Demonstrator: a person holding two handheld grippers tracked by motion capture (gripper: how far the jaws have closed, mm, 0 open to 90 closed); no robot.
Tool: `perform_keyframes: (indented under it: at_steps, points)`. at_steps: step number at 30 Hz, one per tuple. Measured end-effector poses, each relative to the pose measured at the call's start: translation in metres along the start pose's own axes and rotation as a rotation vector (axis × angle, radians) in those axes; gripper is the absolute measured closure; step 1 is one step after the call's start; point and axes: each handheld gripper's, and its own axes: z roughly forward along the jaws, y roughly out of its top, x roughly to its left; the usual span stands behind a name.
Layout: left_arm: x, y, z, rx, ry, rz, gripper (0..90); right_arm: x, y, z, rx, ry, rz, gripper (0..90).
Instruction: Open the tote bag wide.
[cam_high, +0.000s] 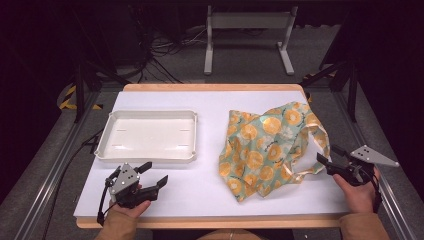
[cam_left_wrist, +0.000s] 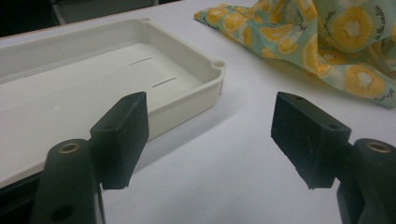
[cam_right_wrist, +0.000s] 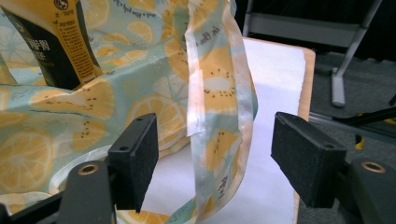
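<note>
Where the high view looks down on the white table (cam_high: 210, 185), a shallow white tray (cam_high: 106, 140) with rounded corners and a raised rim sits on the left half, its floor bare but for short slots. A soft fabric bag (cam_high: 260, 150), pale green and printed with yellow citrus slices, lies crumpled on the right half, well apart from the tray. Its handle (cam_high: 306, 170) loops out toward the right gripper (cam_high: 325, 161), whose jaws stand wide just at that loop, without pressing on it. The left gripper (cam_high: 154, 175) rests near the table's front edge, just in front of the tray, jaws wide and holding nothing.

As the left gripper view looks along its two blocky black pads (cam_left_wrist: 122, 135), they stand far apart over bare table. The tray (cam_left_wrist: 205, 88) is hard, smooth plastic with a thick lip and small round bosses at its corners; two thin slots mark its floor. The bag (cam_left_wrist: 327, 42) lies beyond on the right, its cloth folded and slightly glossy.

While the right gripper view shows its pads (cam_right_wrist: 135, 158) spread wide, the bag's flat handle strap (cam_right_wrist: 217, 93), stitched along its edges, hangs between them; neither pad touches it. Behind the strap the bag (cam_right_wrist: 46, 154) gapes, and inside it stands a dark carton (cam_right_wrist: 51, 42) with a yellow printed panel, tilted slightly.
</note>
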Motion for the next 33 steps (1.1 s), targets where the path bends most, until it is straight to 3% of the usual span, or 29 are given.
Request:
perform_keyframes:
  at_steps: [9, 12, 16, 17, 22, 33]
  points:
    - [0.001, 0.0, 0.001, 0.0, 0.006, 0.005, 28.2, -0.009, -0.002, 0.011, 0.05, 0.052, 0.026, 42.6]
    - [0.001, -0.001, 0.001, 0.0, 0.005, 0.0, 28.1, -0.008, -0.002, 0.012, 0.069, 0.07, 0.027, 54.4]
    - [0.0, -0.001, 0.002, 0.003, 0.002, -0.005, 28.0, -0.007, -0.001, 0.011, 0.069, 0.057, 0.017, 66.6]
    - [0.001, -0.001, 0.002, 0.003, 0.003, -0.001, 28.0, -0.006, 0.0, 0.01, 0.069, 0.048, 0.011, 74.0]
    - [0.001, -0.001, 0.002, 0.005, 0.003, -0.003, 28.1, -0.004, 0.006, 0.003, 0.063, 0.04, -0.014, 84.8]
    - [0.0, -0.001, 0.004, 0.009, 0.007, -0.002, 28.1, 0.006, 0.029, -0.018, -0.005, 0.069, -0.039, 88.6]
